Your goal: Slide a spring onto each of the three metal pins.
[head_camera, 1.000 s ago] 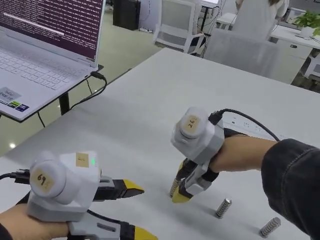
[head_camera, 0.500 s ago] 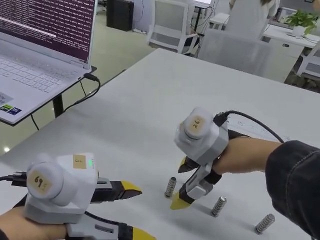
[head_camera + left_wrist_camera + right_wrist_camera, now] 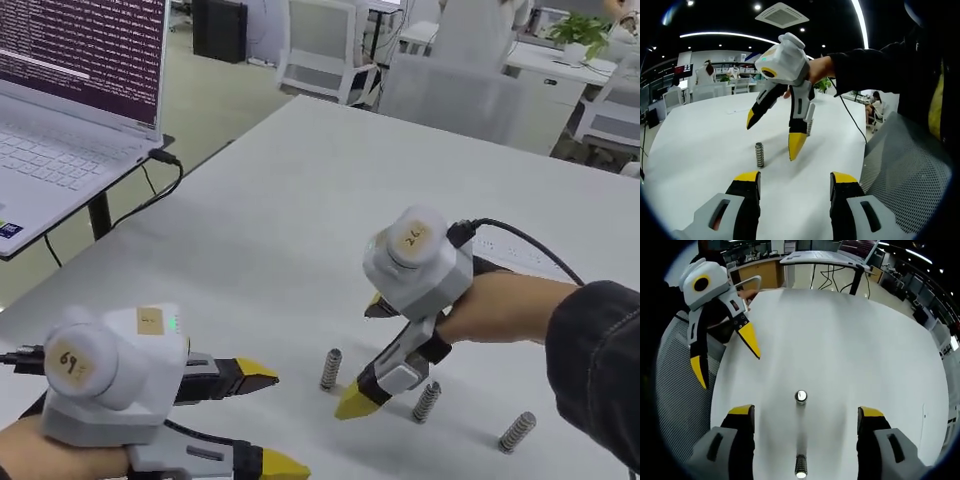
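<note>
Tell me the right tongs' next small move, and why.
Probably lift the right tongs clear: they hang open and empty over the first spring, and the second spring and third spring also stand on the table, so nothing seems left to load.

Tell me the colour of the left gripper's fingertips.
Yellow; the fingertips show best in the left gripper view.

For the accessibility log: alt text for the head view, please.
The right hand-held gripper hangs open over a white table, tips down among three springs. The left hand-held gripper is open at lower left; a laptop sits at upper left.
</note>
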